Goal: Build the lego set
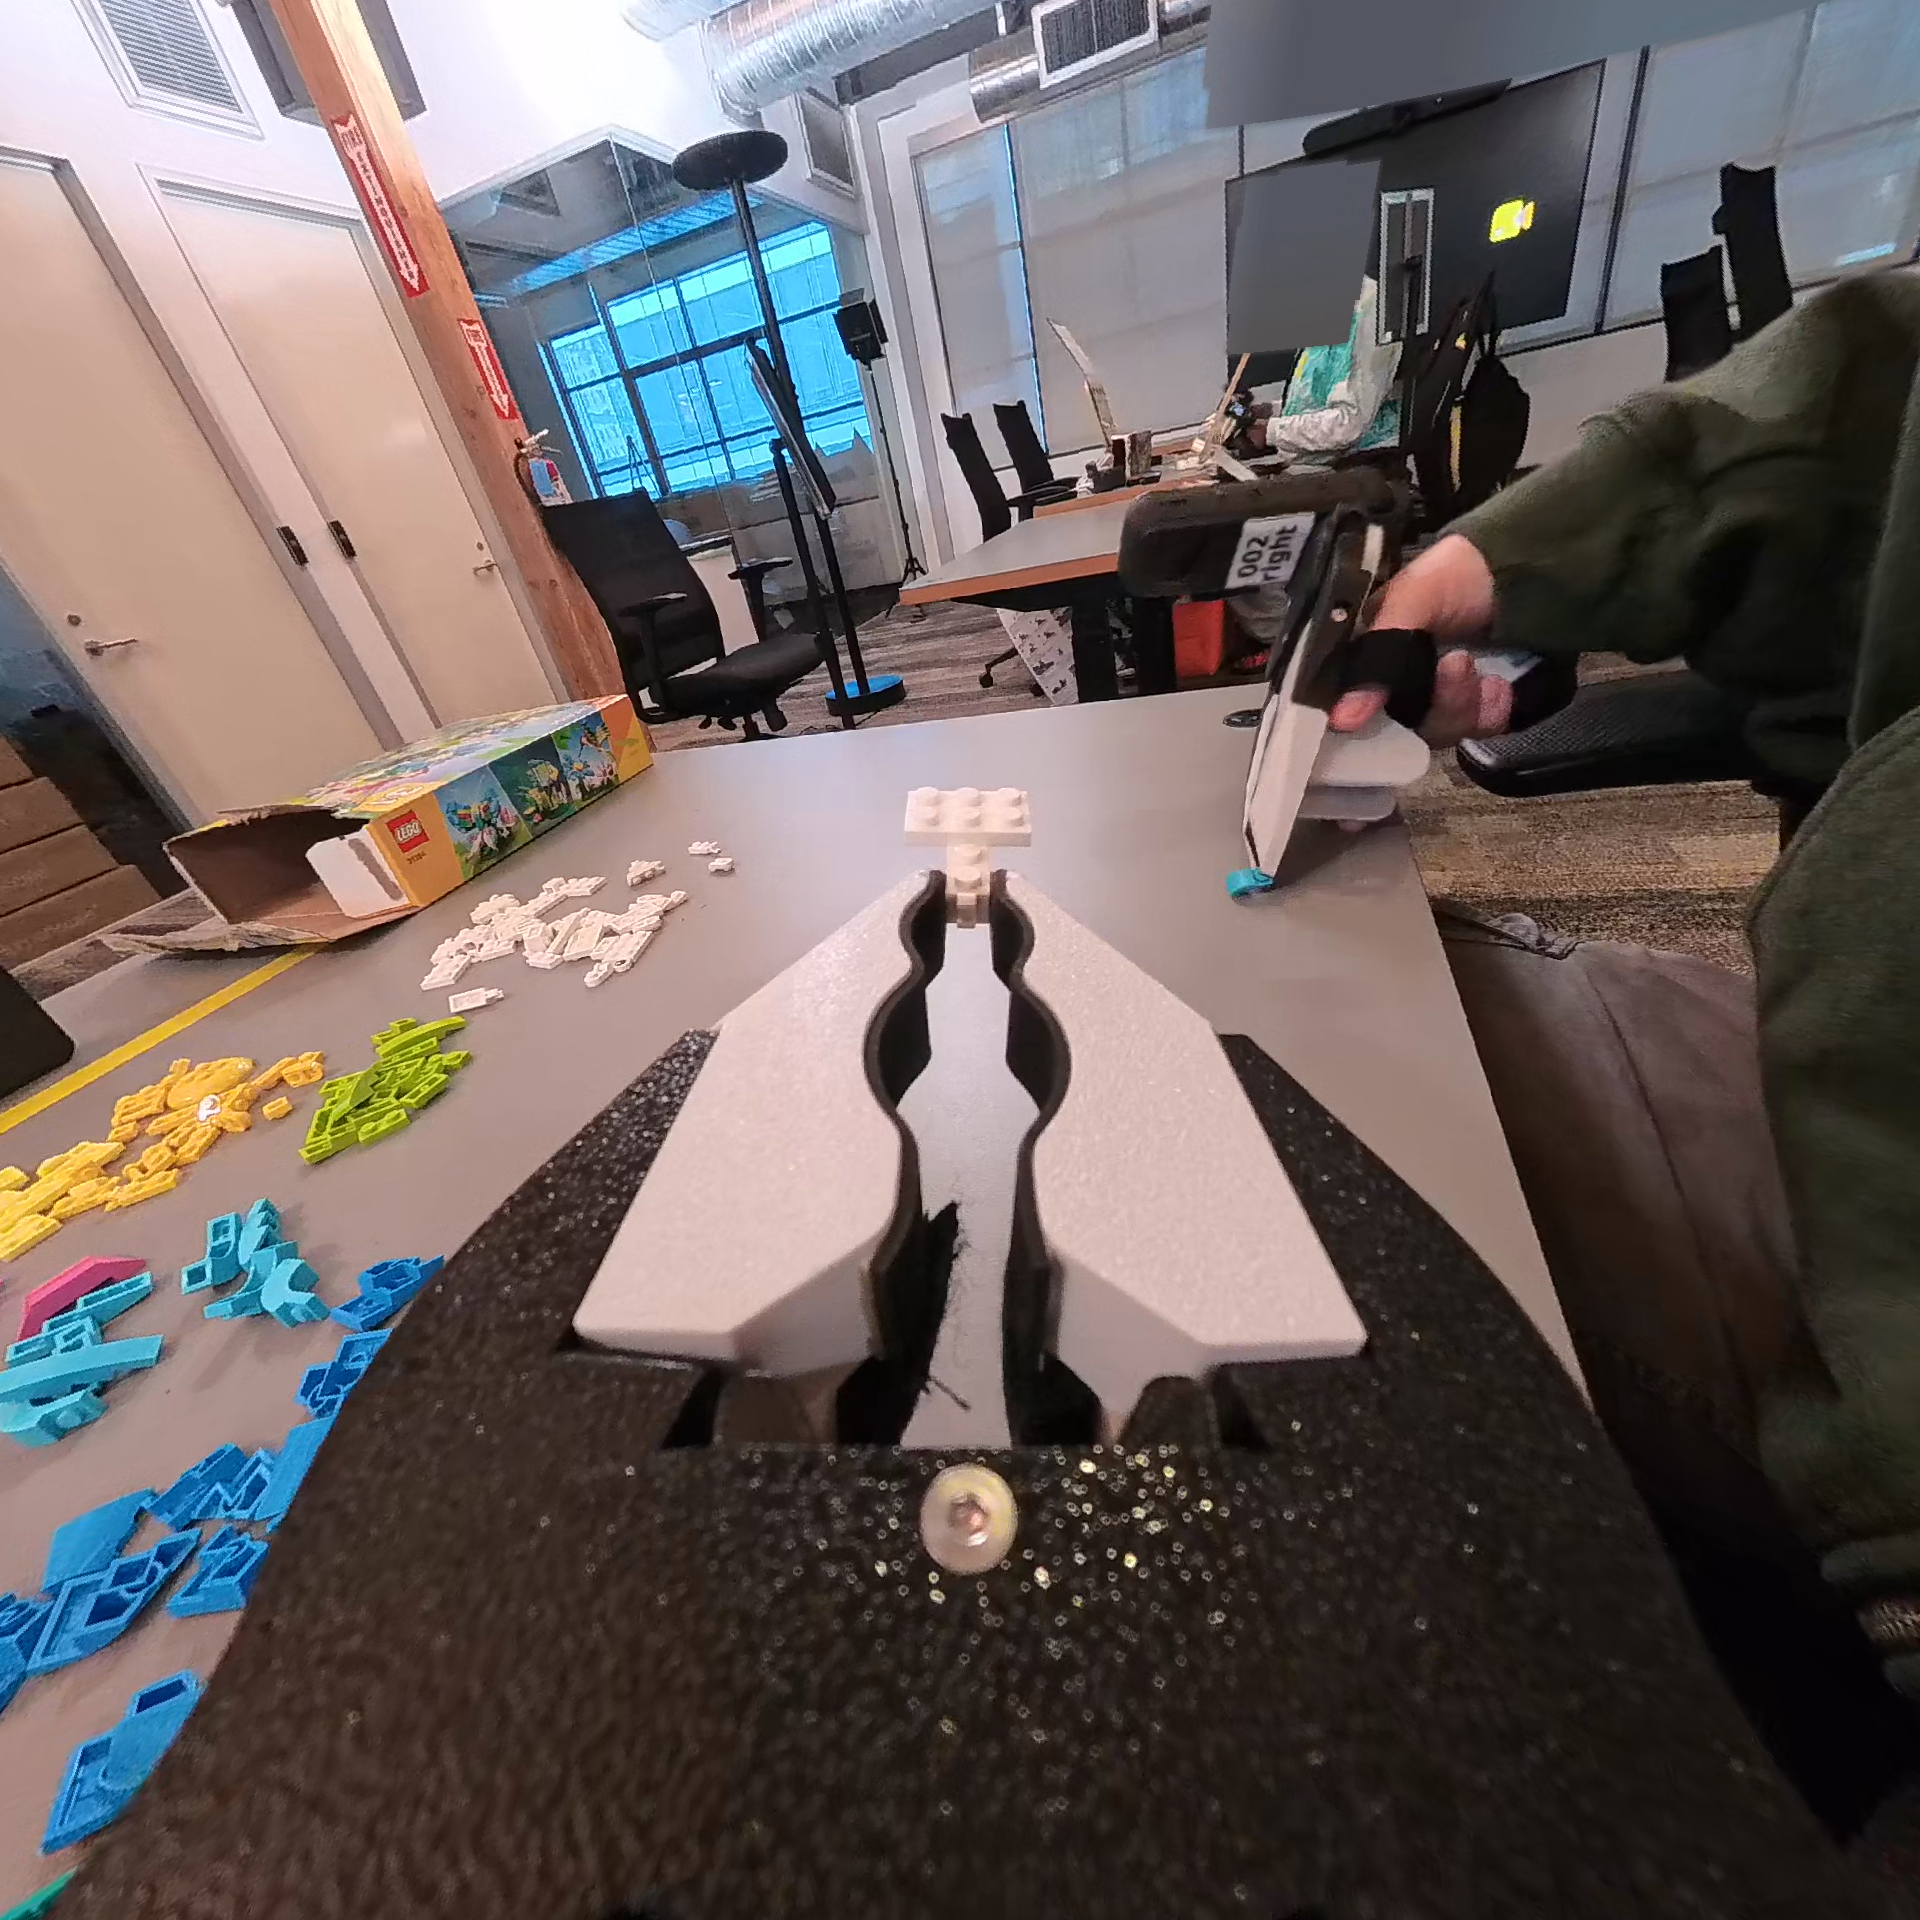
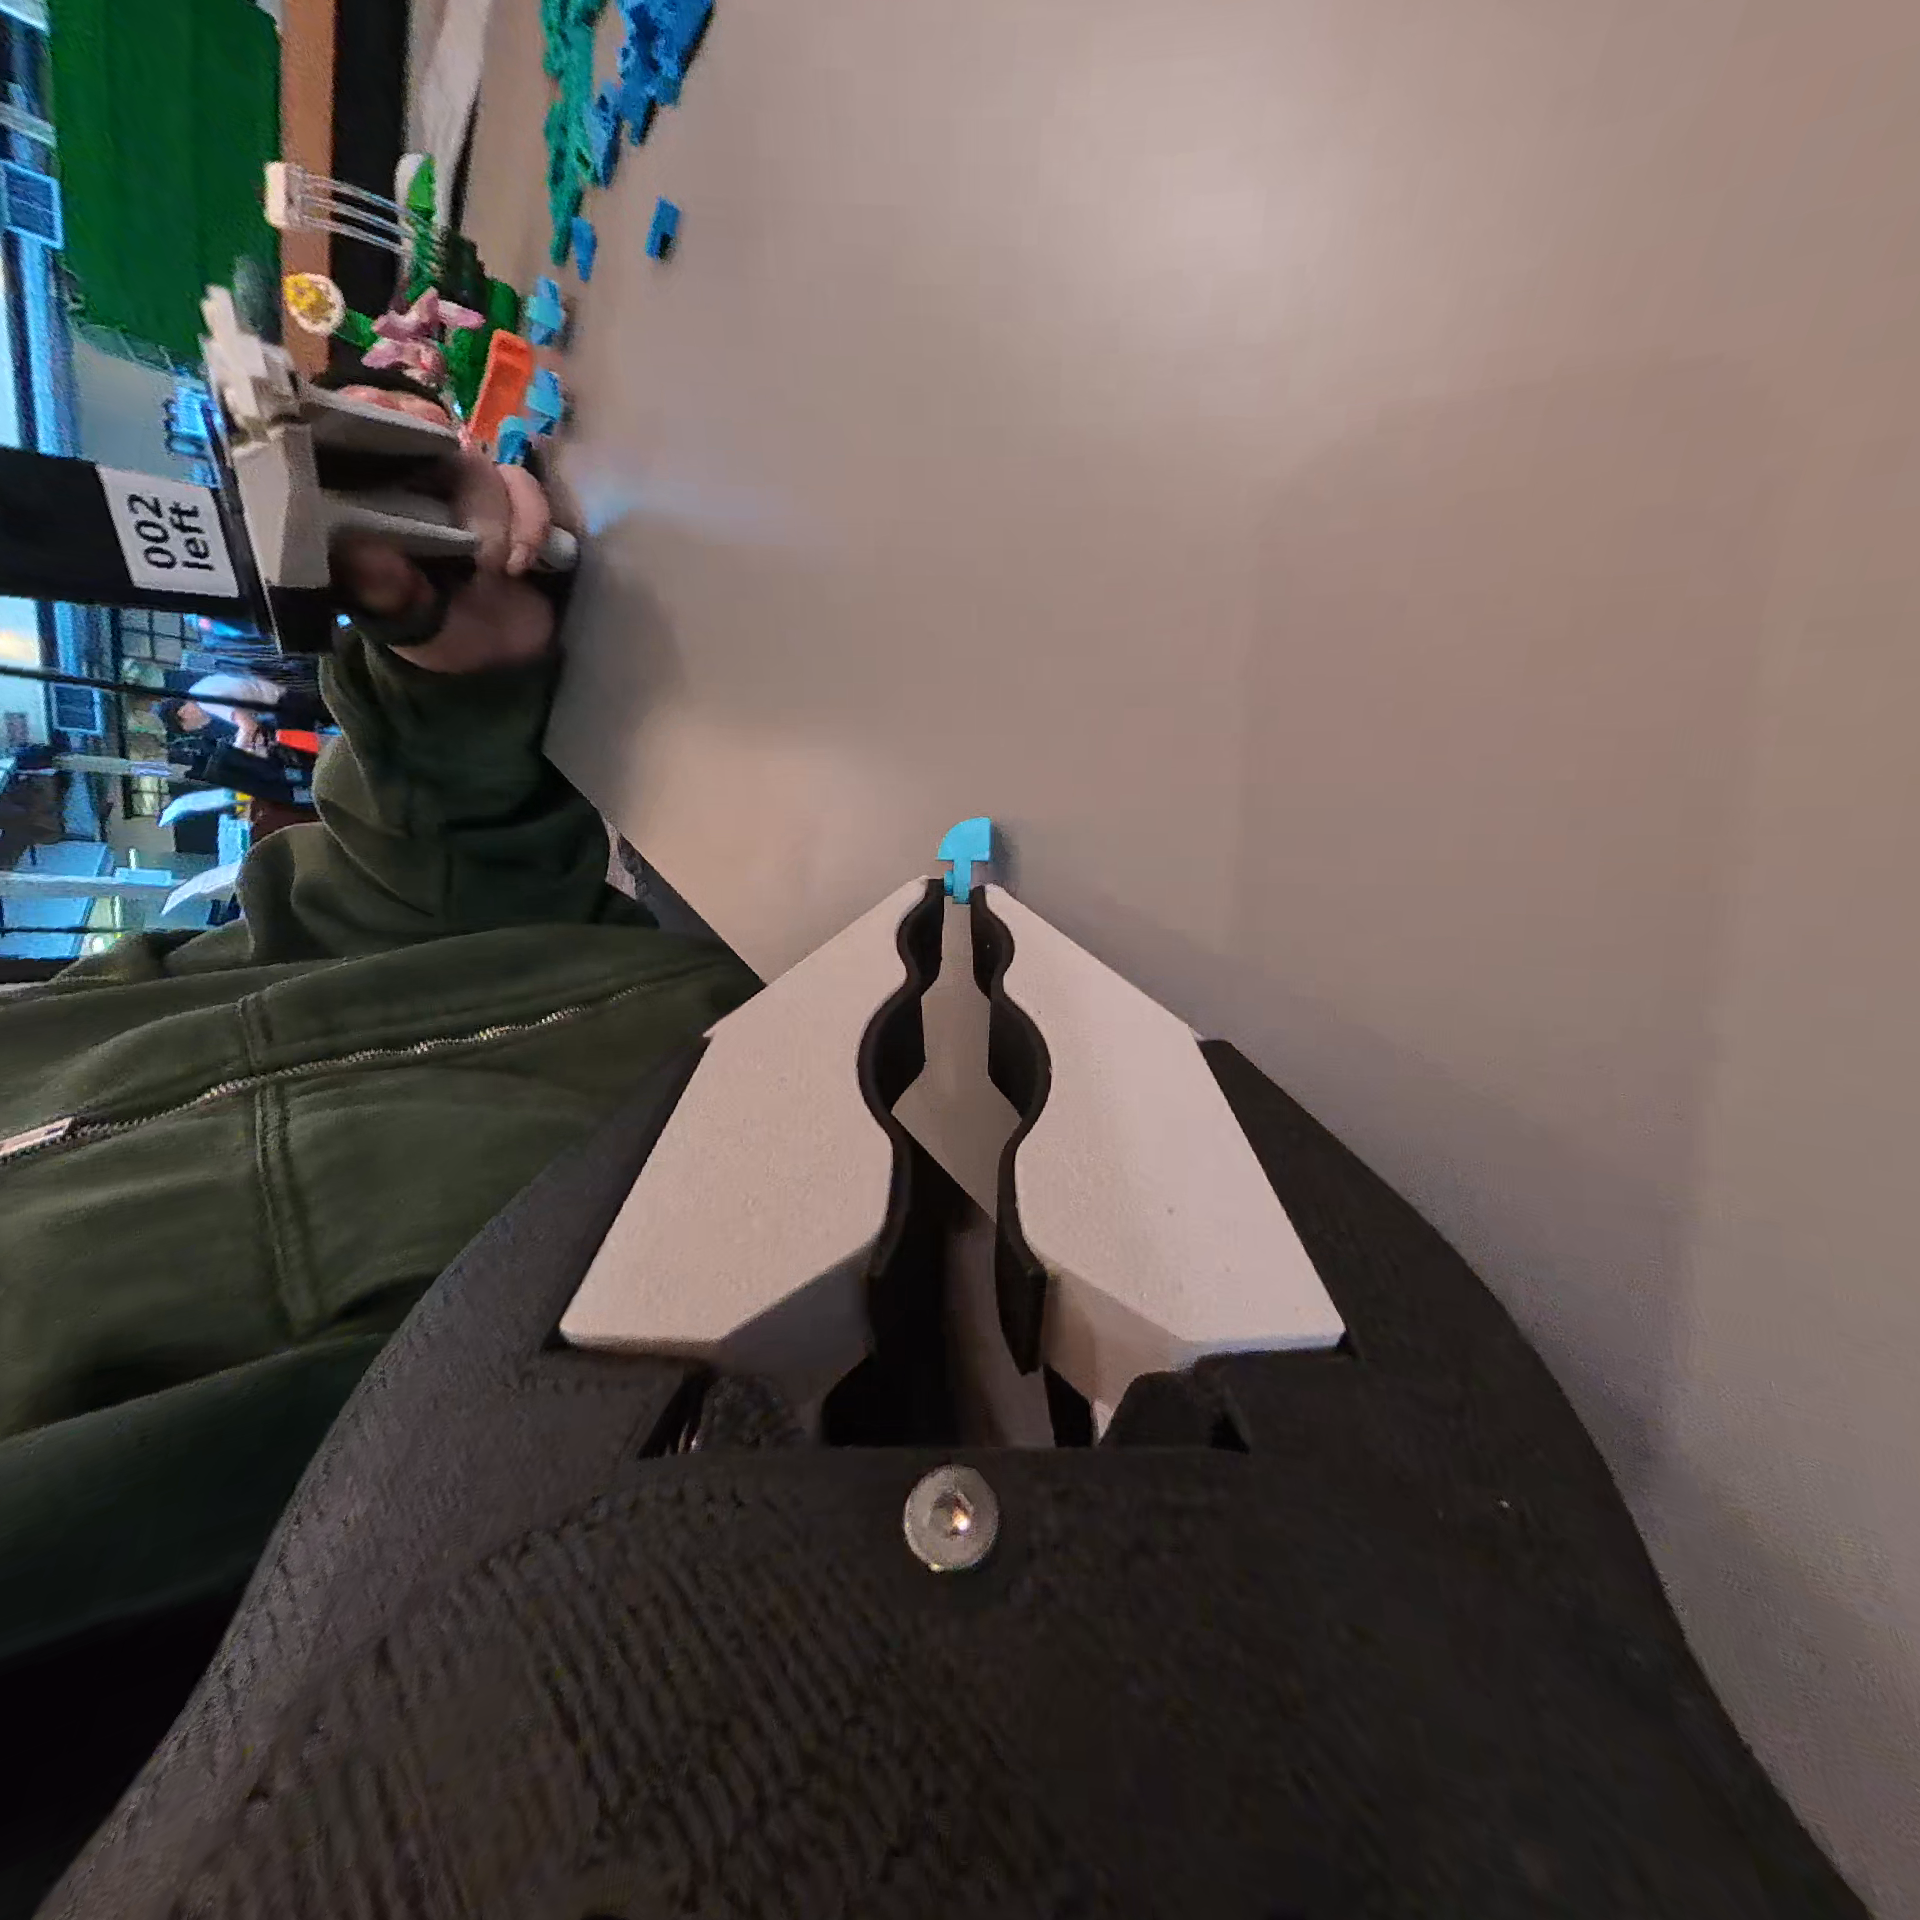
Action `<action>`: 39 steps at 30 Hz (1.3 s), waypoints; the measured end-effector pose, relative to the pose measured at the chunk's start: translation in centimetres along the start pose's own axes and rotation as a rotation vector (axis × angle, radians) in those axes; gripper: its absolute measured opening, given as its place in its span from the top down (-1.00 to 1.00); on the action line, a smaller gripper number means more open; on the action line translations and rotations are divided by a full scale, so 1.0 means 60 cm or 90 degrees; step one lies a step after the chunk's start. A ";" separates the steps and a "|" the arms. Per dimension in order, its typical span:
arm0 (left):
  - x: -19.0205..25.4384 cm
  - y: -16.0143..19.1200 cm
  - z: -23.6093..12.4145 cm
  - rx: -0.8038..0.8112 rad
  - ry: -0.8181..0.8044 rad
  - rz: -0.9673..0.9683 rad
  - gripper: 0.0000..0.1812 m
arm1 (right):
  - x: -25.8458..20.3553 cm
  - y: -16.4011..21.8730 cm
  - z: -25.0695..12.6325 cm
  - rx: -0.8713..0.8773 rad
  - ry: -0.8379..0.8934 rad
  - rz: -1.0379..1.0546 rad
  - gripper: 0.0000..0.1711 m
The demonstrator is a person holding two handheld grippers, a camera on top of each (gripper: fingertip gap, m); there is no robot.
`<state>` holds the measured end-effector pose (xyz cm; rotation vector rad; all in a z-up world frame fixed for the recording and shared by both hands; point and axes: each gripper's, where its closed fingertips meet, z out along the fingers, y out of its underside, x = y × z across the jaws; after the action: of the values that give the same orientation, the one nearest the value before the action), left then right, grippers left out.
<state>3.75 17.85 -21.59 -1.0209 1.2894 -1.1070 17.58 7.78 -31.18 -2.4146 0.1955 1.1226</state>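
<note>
My left gripper (image 1: 968,891) is shut on a small white assembly (image 1: 968,826): a narrow white piece between the tips with a flat studded white plate on its far end, held above the grey table (image 1: 1143,935). My right gripper (image 2: 961,891) is shut on a small light-blue piece (image 2: 966,847), pressed down against the table near its right edge. In the left wrist view the right gripper (image 1: 1262,868) points down with the blue piece (image 1: 1247,883) at its tips. In the right wrist view the left gripper (image 2: 234,358) shows far left, holding the white assembly.
Sorted piles lie at the left: white pieces (image 1: 561,925), lime pieces (image 1: 384,1081), yellow pieces (image 1: 145,1143), turquoise and blue pieces (image 1: 156,1455). An open set box (image 1: 416,821) lies at the back left. The table's right edge (image 1: 1455,987) is near the right gripper. Office chairs stand behind. Tip to tip, the grippers are about 20 cm apart.
</note>
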 end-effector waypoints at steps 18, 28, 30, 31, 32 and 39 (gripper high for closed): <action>0.002 0.000 0.001 -0.002 0.006 0.001 0.94 | 0.015 -0.001 -0.019 -0.051 0.199 -0.359 0.71; 0.003 0.000 0.001 -0.002 0.007 0.001 0.94 | -0.032 0.007 -0.001 -0.055 0.098 -0.410 0.76; 0.003 0.000 0.001 -0.002 0.007 0.002 0.94 | -0.022 -0.004 -0.007 -0.047 0.109 -0.480 0.75; 0.003 0.001 0.001 -0.002 0.007 0.001 0.94 | -0.021 -0.008 -0.007 -0.044 0.107 -0.522 0.74; 0.003 0.001 0.001 -0.002 0.008 0.001 0.94 | -0.022 -0.008 -0.006 -0.050 0.098 -0.568 0.71; 0.003 0.001 0.001 -0.003 0.009 0.003 0.94 | -0.008 -0.012 0.005 -0.128 0.073 -0.739 0.70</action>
<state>3.79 17.65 -21.67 -1.0137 1.3060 -1.1102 17.27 8.50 -30.72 -2.1259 -1.1716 0.4464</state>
